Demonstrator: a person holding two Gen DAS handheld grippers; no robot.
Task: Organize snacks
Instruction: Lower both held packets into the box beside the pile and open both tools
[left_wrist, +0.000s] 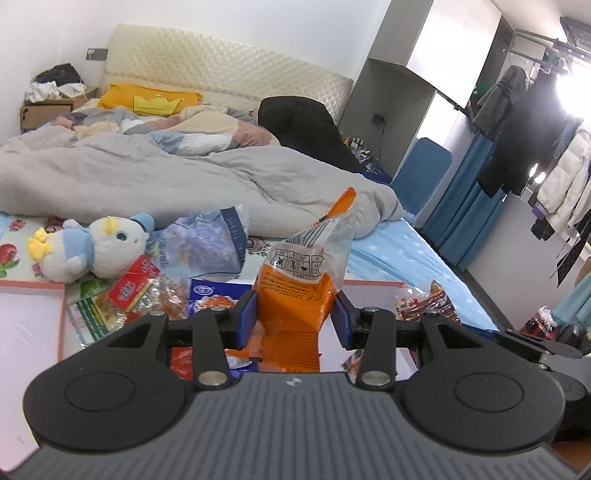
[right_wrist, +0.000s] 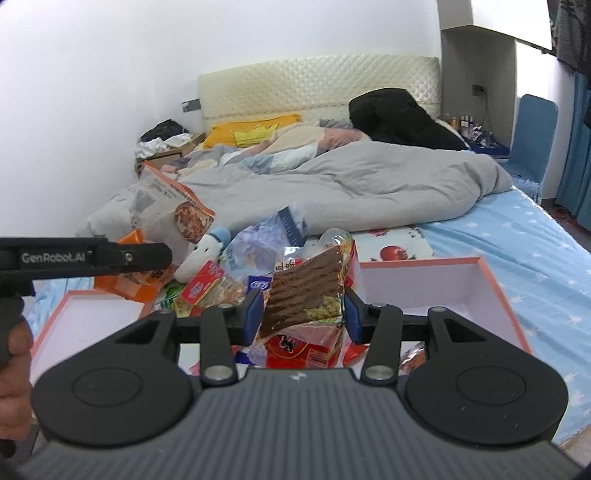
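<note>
My left gripper (left_wrist: 294, 315) is shut on an orange and clear snack packet (left_wrist: 299, 280), which stands upright between the blue pads above the bed. In the right wrist view that gripper (right_wrist: 159, 254) shows side-on at the left, the same packet (right_wrist: 170, 210) rising from it. My right gripper (right_wrist: 303, 314) is shut on a clear packet of brown ridged snacks (right_wrist: 303, 288), tilted and held above the pile. A heap of loose snack packs (left_wrist: 147, 295) lies between two pink-rimmed boxes: one on the left (left_wrist: 29, 325), one on the right (left_wrist: 373, 295). Both boxes (right_wrist: 96, 317) (right_wrist: 443, 284) show white insides.
A blue and white plush toy (left_wrist: 92, 251) and a pale blue bag (left_wrist: 210, 247) lie behind the pile. A grey duvet (left_wrist: 147, 177) covers the far bed. Bare blue sheet (right_wrist: 517, 266) lies to the right. A hand (right_wrist: 14, 354) shows at the left edge. Clothes hang at the far right (left_wrist: 517, 122).
</note>
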